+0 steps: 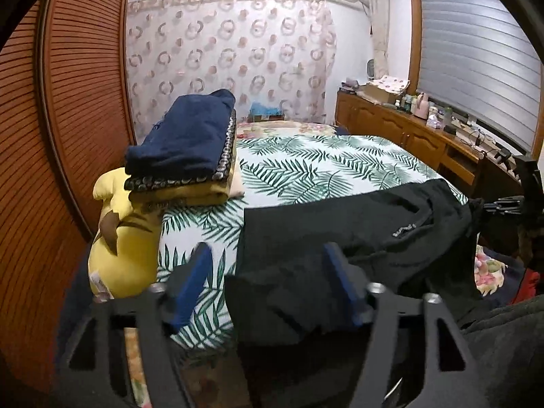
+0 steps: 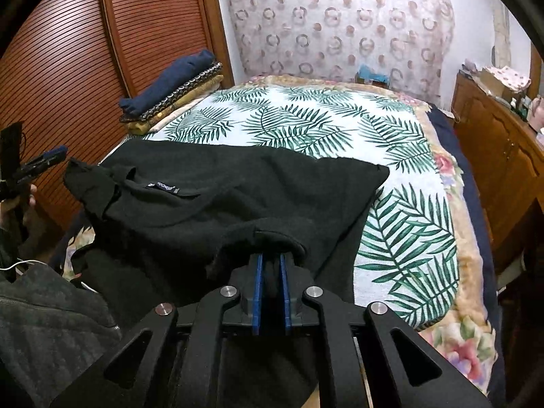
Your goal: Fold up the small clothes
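Note:
A black T-shirt (image 2: 210, 200) lies spread over the near end of the bed, collar label facing up; it also shows in the left wrist view (image 1: 357, 224). My right gripper (image 2: 271, 265) is shut on a bunched fold of the shirt's near edge. My left gripper (image 1: 268, 265) is open, its blue pads wide apart, with the shirt's near left corner lying between and under them. The left gripper also shows at the far left of the right wrist view (image 2: 51, 158), beside the shirt's collar end.
A leaf-print sheet (image 2: 323, 119) covers the bed. A stack of folded clothes (image 1: 190, 146) sits at the far left corner above a yellow plush toy (image 1: 125, 238). A wooden louvred wardrobe (image 1: 61, 102) stands left, a cluttered sideboard (image 1: 425, 129) right.

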### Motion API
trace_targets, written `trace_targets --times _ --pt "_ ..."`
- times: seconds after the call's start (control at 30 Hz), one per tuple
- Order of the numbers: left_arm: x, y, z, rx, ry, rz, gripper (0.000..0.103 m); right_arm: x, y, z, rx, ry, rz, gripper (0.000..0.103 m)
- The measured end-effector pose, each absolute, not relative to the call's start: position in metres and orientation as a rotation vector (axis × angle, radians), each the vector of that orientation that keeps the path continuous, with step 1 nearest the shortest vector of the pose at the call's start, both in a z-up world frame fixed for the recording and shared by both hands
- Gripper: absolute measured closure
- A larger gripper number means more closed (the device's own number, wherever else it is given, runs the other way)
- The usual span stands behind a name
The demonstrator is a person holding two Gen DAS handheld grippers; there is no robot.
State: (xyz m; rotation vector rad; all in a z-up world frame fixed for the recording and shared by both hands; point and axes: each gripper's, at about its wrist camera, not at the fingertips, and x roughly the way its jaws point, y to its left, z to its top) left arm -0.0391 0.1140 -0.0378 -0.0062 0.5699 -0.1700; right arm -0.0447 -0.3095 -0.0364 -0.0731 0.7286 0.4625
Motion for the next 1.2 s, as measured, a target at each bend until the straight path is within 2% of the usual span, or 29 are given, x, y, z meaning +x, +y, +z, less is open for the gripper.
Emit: trace_targets --times 0.07,0.17,0.23,0.3,0.47,0.53,0.77,0.93,0.97,1.2 --pt "-0.031 0.115 -0.038 -0.018 0.577 -0.171 0.025 -0.045 -0.312 -0.034 -0.072 0.727 0.454 0.092" --pt "-0.011 0.115 -0.043 -0.051 0.623 -0.203 0.024 -0.045 -0.316 -0.031 -0.07 0.724 0.442 0.086" --pt "0.001 0.116 -0.044 -0.063 0.631 -0.214 0.024 -0.047 -0.318 -0.028 -0.078 0.715 0.431 0.071" --pt "0.013 0.116 -0.043 -0.059 0.636 -0.196 0.024 -0.048 -0.321 -0.024 -0.075 0.704 0.428 0.062" --pt "0.039 0.12 -0.035 -0.039 0.634 -0.175 0.024 -0.043 -0.325 -0.019 -0.086 0.684 0.397 0.057" --pt "0.053 0.123 -0.032 -0.031 0.641 -0.176 0.024 -0.036 -0.326 -0.019 -0.093 0.679 0.384 0.047" --pt "0.09 0.125 -0.042 -0.014 0.724 -0.192 0.025 0.008 -0.326 -0.029 -0.051 0.676 0.353 0.042" --pt "0.108 0.115 -0.066 0.017 0.814 -0.216 0.035 0.044 -0.324 -0.046 -0.026 0.716 0.337 0.042" --pt "0.11 0.115 -0.071 0.017 0.83 -0.216 0.04 0.05 -0.323 -0.049 -0.025 0.725 0.334 0.042" --pt "0.11 0.113 -0.101 0.004 0.914 -0.224 0.041 0.078 -0.32 -0.065 -0.015 0.777 0.307 0.038"
